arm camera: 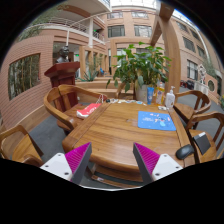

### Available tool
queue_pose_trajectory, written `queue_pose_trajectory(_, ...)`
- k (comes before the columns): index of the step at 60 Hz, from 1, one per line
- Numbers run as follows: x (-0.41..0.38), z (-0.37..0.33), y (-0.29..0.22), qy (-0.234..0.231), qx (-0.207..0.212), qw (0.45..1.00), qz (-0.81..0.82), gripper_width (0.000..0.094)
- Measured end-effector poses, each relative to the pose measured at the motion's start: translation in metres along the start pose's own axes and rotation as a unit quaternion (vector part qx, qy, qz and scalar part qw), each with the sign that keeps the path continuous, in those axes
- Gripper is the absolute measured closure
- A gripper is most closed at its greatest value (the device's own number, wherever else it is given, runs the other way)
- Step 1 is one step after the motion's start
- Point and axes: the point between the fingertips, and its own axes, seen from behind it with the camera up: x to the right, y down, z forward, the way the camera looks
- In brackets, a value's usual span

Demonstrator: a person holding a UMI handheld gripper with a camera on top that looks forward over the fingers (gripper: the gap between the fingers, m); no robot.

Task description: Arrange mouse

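Note:
A black mouse lies near the right edge of the round wooden table, to the right of my right finger. A blue mouse pad lies flat on the table beyond the fingers, to the right of centre. My gripper is open and empty, held over the near edge of the table. Its pink pads stand wide apart with only bare tabletop between them. The mouse is apart from the mouse pad and outside the fingers.
A red book lies at the table's far left. A potted plant, a blue can and a white bottle stand at the far edge. Wooden chairs ring the table. A dark flat object is beside the mouse.

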Motion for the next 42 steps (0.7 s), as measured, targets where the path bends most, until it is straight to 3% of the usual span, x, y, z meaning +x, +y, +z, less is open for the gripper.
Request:
queue_pose_trajectory(23,0.17,0.012,0.11,0.111,-0.072,0.989,0.068,0.0079)
queue_pose_trajectory(42,0.296,0.047,0.114,0.202,-0.052,0.972,0.112,0.0081)
